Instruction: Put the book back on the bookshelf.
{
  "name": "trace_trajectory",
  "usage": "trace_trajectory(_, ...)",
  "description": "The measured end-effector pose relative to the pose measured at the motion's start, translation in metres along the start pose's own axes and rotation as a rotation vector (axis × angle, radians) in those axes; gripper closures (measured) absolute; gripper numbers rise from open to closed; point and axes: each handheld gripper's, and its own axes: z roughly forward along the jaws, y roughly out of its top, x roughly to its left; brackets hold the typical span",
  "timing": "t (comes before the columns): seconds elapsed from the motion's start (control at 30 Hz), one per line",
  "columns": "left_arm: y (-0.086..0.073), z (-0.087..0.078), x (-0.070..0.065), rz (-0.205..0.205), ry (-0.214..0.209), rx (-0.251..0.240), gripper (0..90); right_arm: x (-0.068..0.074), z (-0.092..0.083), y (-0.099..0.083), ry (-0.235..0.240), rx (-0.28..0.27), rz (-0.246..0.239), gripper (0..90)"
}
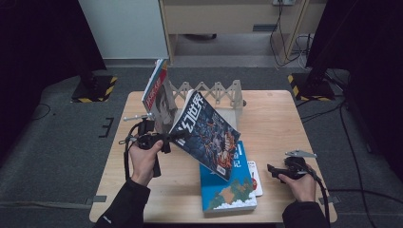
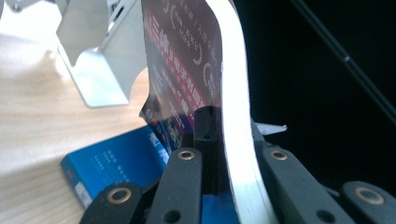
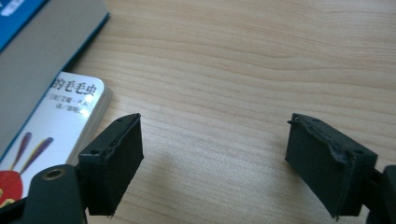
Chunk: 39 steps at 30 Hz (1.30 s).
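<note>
My left gripper point(image 1: 168, 137) is shut on the lower edge of a dark magazine point(image 1: 209, 135) with white Chinese lettering and holds it tilted above the table. In the left gripper view the jaws of my left gripper point(image 2: 231, 135) pinch the magazine's white page block point(image 2: 233, 93). A blue book point(image 1: 228, 190) lies flat below it, with a small white book point(image 1: 255, 178) at its right side. My right gripper point(image 1: 273, 171) stands open just right of that small book. Its jaws point(image 3: 215, 154) hang over bare wood beside the small white book point(image 3: 60, 116).
A white expanding book rack point(image 1: 228, 95) stands at the back of the wooden table point(image 1: 275, 123), with another magazine point(image 1: 157, 95) leaning at its left end. The rack's metal foot point(image 2: 107, 70) and the blue book point(image 2: 116, 163) lie beyond my left jaws. Floor and cables surround the table.
</note>
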Motion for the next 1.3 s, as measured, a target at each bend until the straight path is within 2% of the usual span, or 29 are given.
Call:
trace_trajectory(0.23,0.014,-0.009,-0.015,0.05,0.014,-0.039,82.1,-0.002,0.003,-0.002,-0.009,0.02,-0.013,13.6)
trace_trajectory(0.43,0.024,-0.018,-0.019,0.075,0.044,-0.067,82.1,0.002,0.007,-0.005,-0.021,0.021,-0.084,6.6)
trace_trajectory(0.67,0.034,-0.037,-0.02,0.096,0.08,-0.11,82.1,0.004,0.009,-0.007,-0.039,0.014,-0.113,4.0)
trace_trajectory(0.8,0.039,-0.048,-0.021,0.112,0.112,-0.124,82.1,0.004,0.011,-0.008,-0.038,-0.005,-0.112,2.0)
trace_trajectory(1.07,0.047,-0.072,-0.021,0.123,0.145,-0.153,82.1,0.004,0.011,-0.008,-0.039,-0.005,-0.111,2.0)
trace_trajectory(1.3,0.057,-0.091,-0.024,0.146,0.2,-0.168,82.1,0.004,0.011,-0.008,-0.038,-0.005,-0.11,1.9)
